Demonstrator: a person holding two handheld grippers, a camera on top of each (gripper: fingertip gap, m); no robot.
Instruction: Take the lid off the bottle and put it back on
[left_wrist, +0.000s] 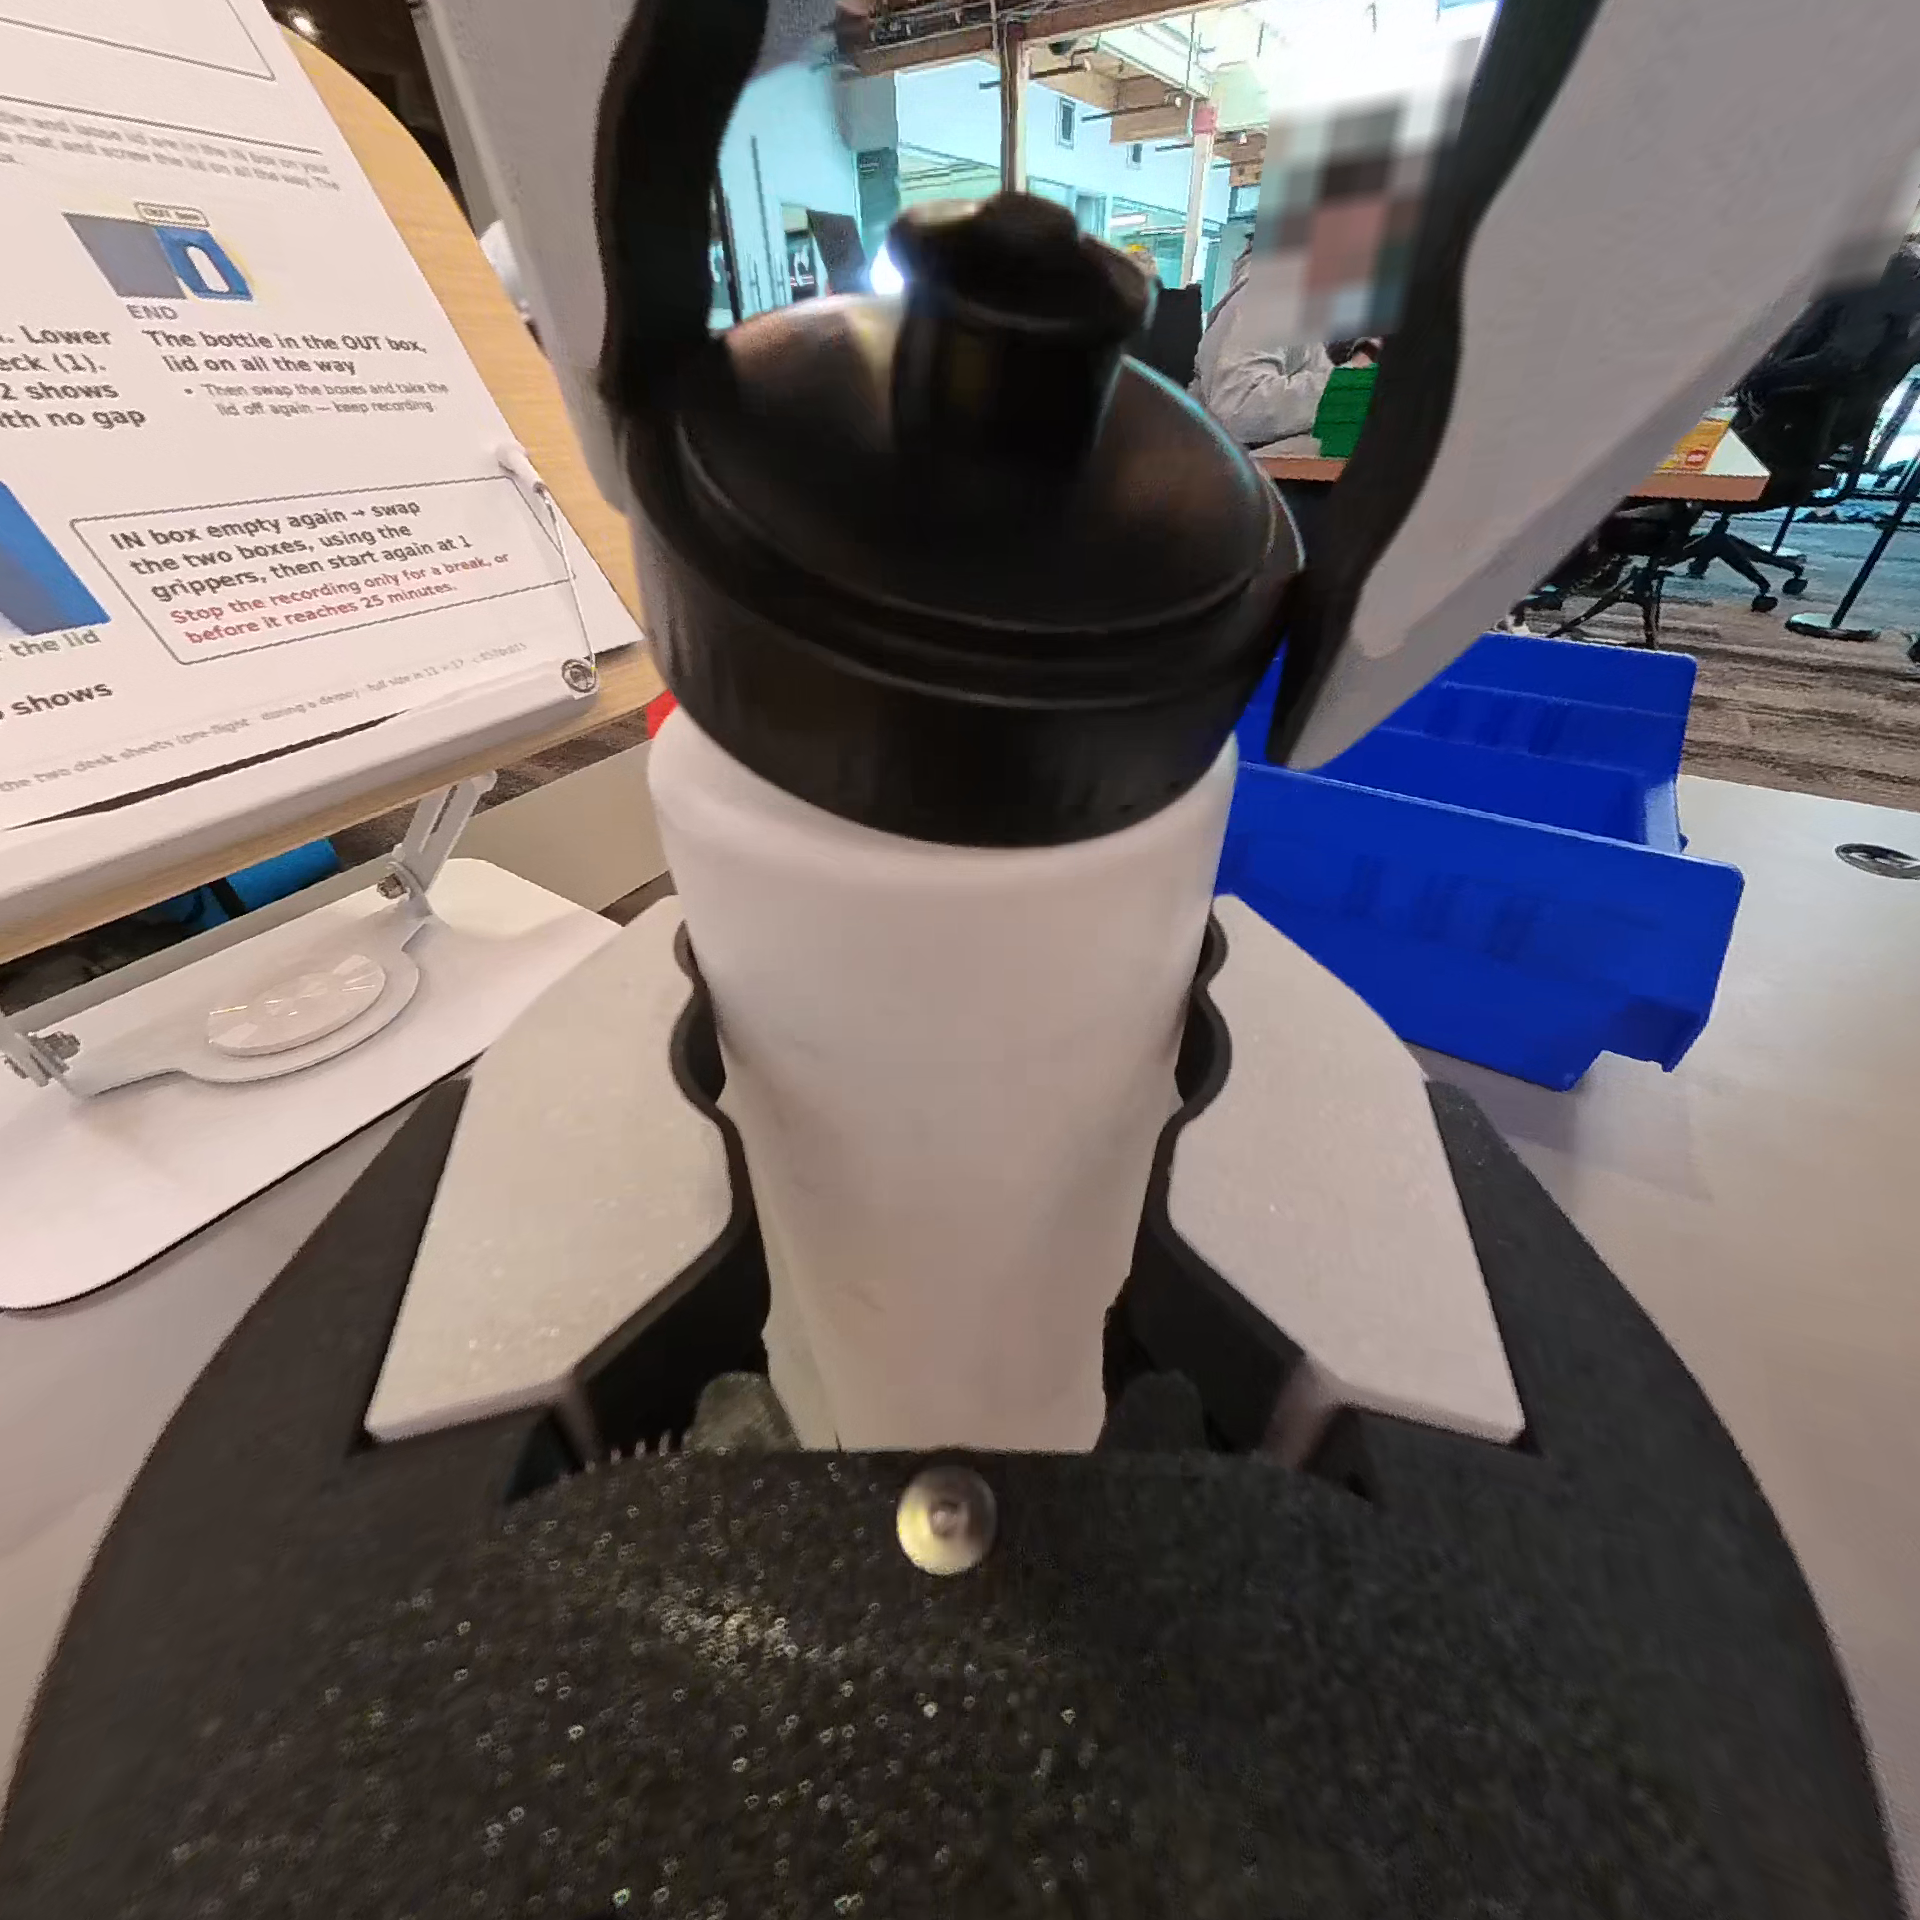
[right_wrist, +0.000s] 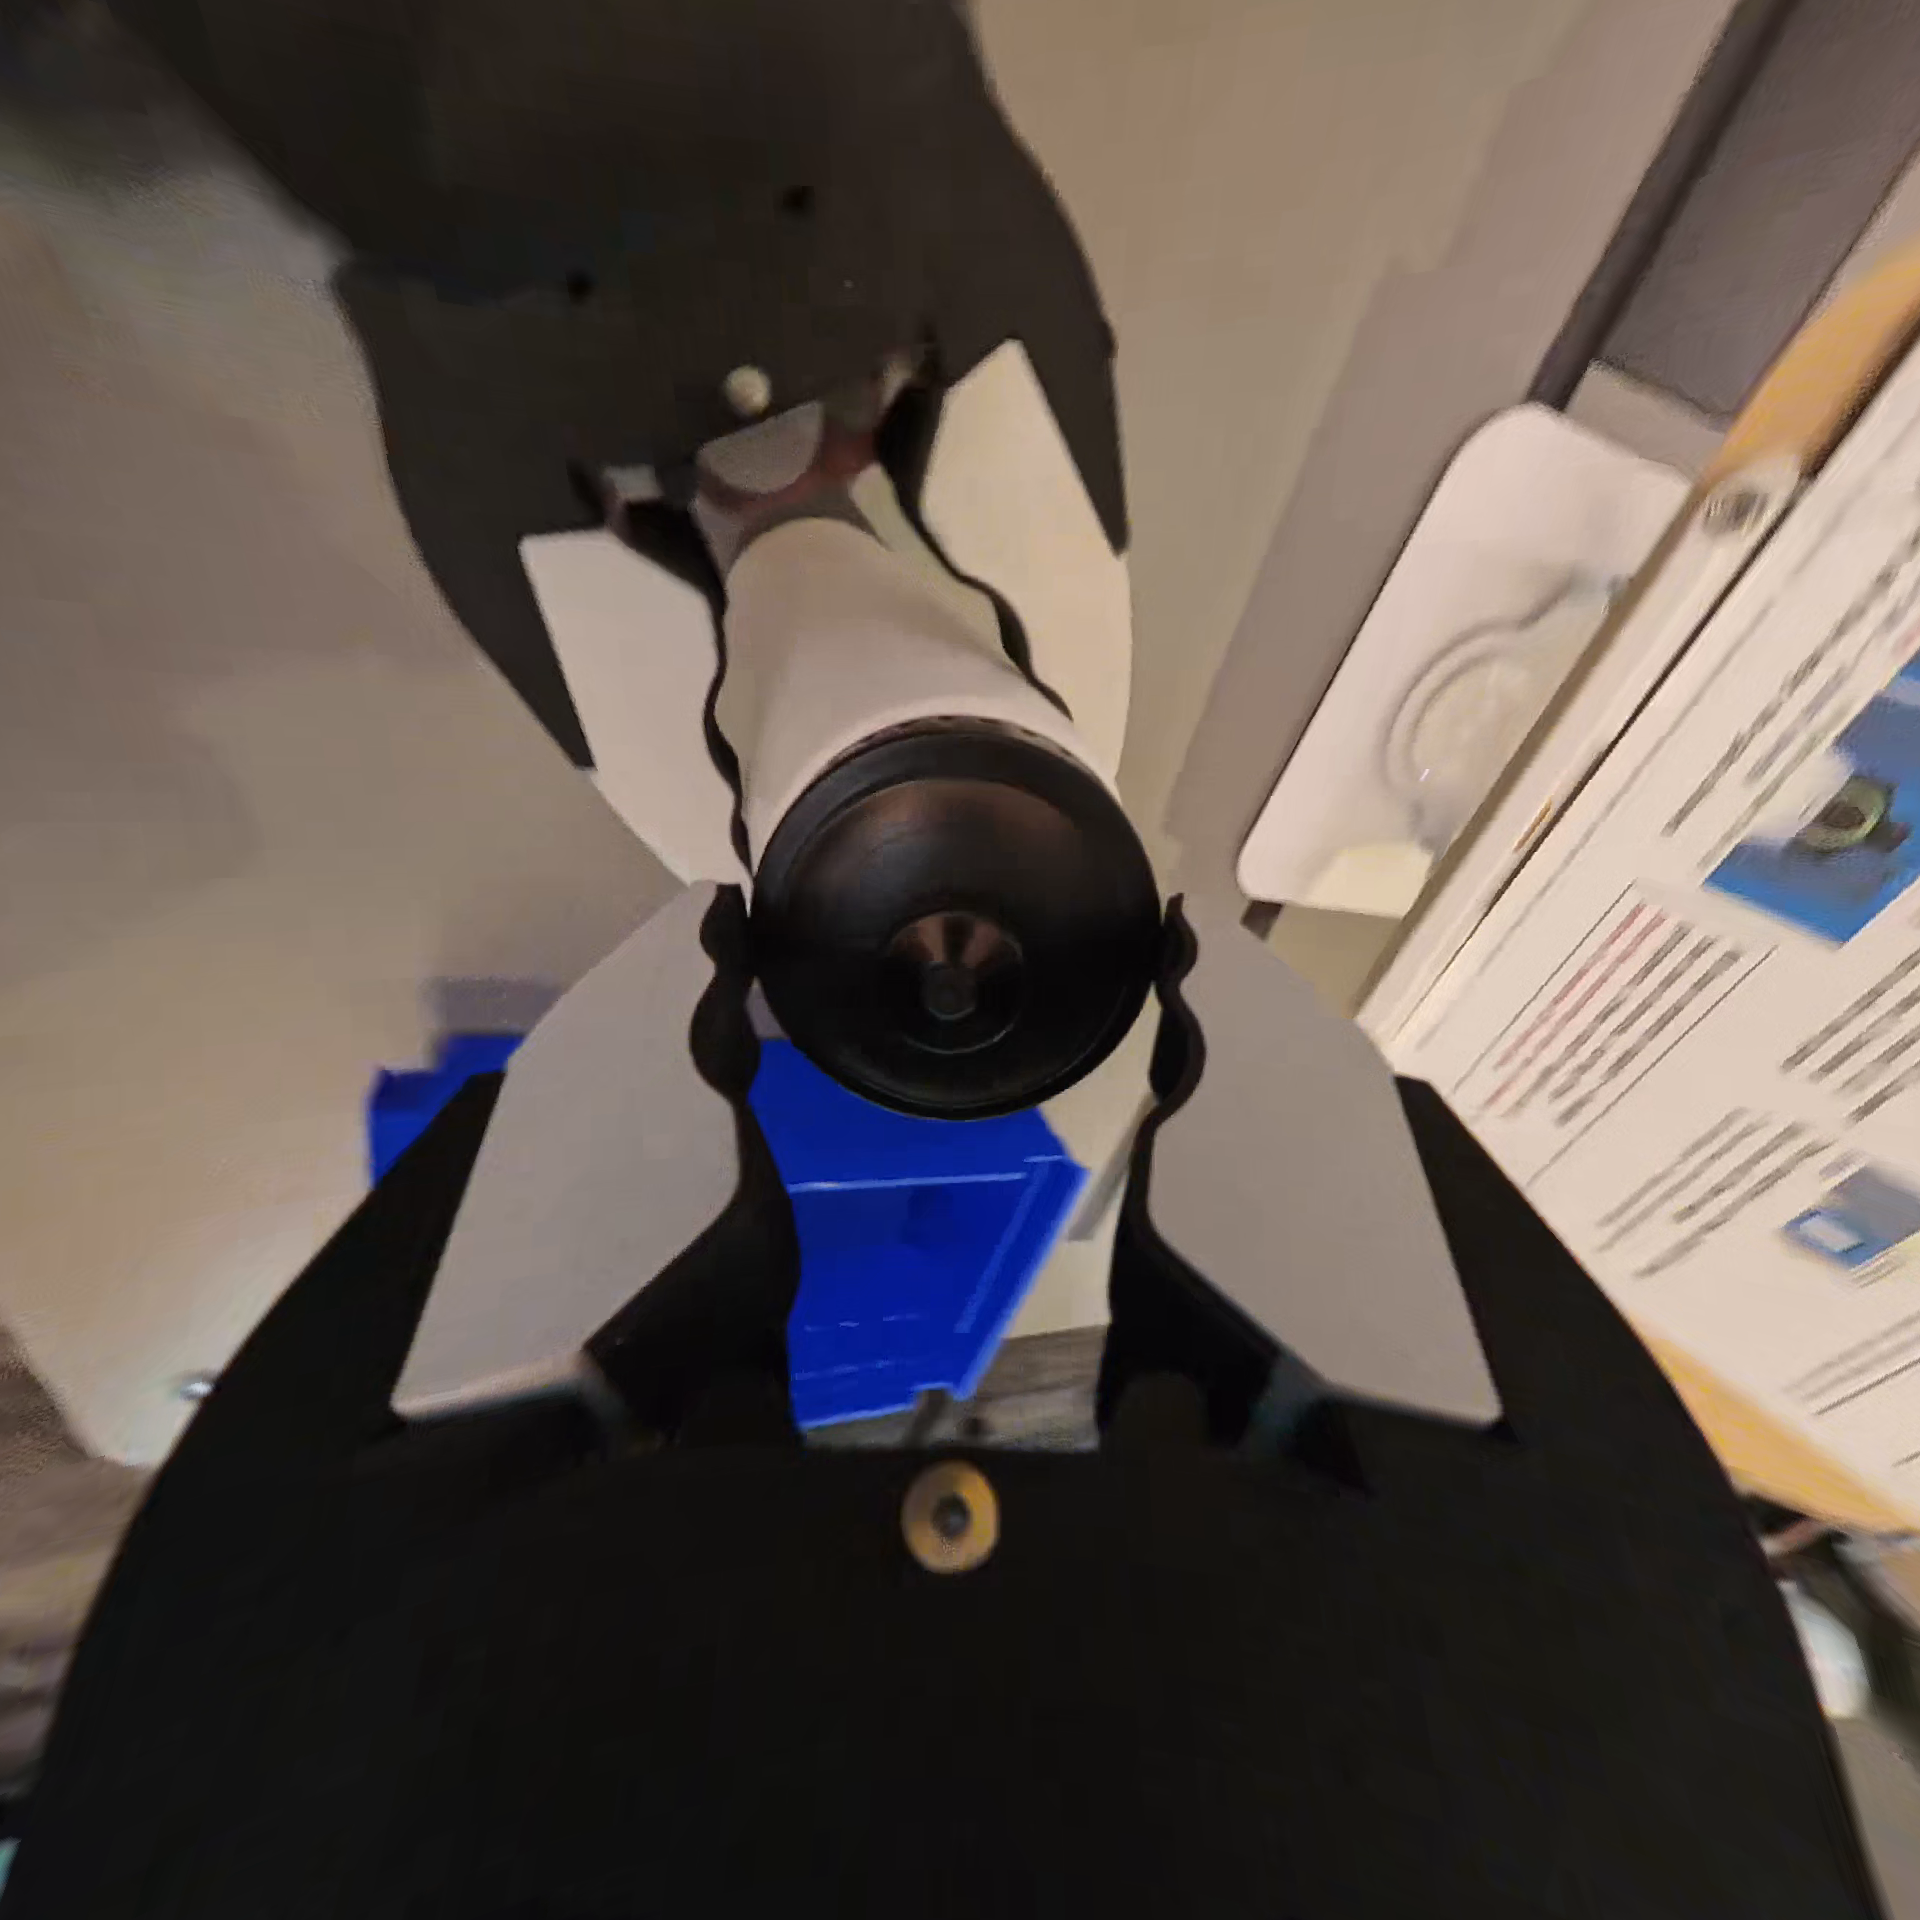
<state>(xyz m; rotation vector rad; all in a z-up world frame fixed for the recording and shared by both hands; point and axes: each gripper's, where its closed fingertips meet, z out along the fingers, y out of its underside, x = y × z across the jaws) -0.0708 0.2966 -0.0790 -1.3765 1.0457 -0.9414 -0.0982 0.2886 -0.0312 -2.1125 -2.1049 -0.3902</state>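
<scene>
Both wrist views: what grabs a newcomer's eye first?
The white bottle with its black lid fills the centre of the left view, its body clamped in the left gripper. The right gripper closes on the lid from the top. A blue bin sits behind on the table.

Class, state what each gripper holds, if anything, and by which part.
Left gripper: shut on the white plastic bottle, clamping its body. Right gripper: its fingers flank the black round lid's rim; contact cannot be told.
</scene>
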